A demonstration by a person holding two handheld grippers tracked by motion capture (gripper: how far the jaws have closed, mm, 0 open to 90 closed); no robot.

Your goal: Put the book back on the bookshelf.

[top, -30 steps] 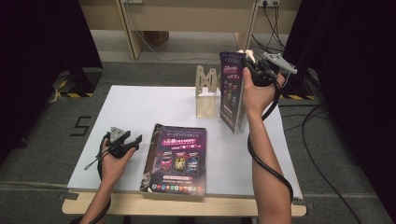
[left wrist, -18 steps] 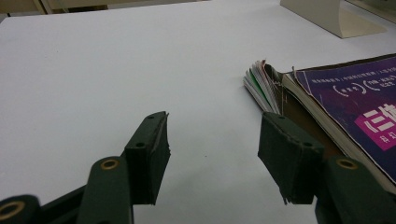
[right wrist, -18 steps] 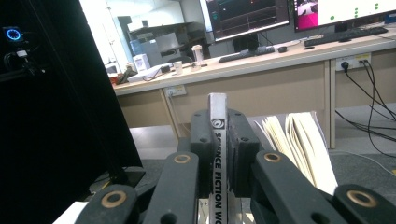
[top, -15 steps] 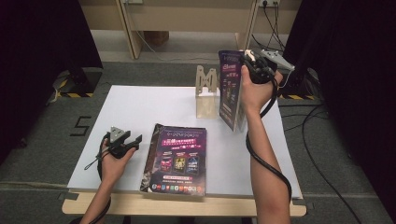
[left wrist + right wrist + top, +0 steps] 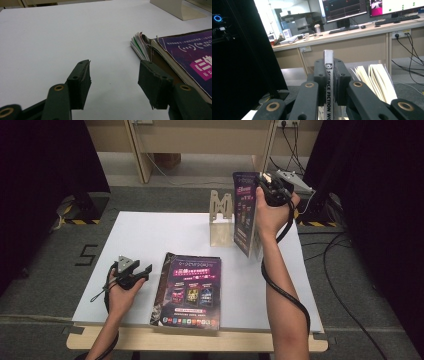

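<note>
A purple magazine [image 5: 245, 217] stands upright in the air over the table's far right, its lower edge near the table. My right gripper [image 5: 263, 184] is shut on its top spine. In the right gripper view both pads of the right gripper [image 5: 328, 68] clamp the white spine [image 5: 328, 82], and loose pages [image 5: 374, 76] fan out to the right. A stack of magazines [image 5: 189, 290] lies flat at the table's front middle. To its left, my left gripper [image 5: 144, 270] rests open with nothing between its fingers. In the left gripper view, the left gripper [image 5: 113, 78] points past the stack's corner [image 5: 175, 55].
A beige bookend stand [image 5: 221, 217] stands on the white table [image 5: 150, 235] just left of the held magazine, and its base [image 5: 175, 8] shows far off in the left gripper view. Cables lie on the floor to the right. Desks with monitors stand beyond the table.
The right hand with the upright magazine has edged slightly left. The left hand has stayed still.
</note>
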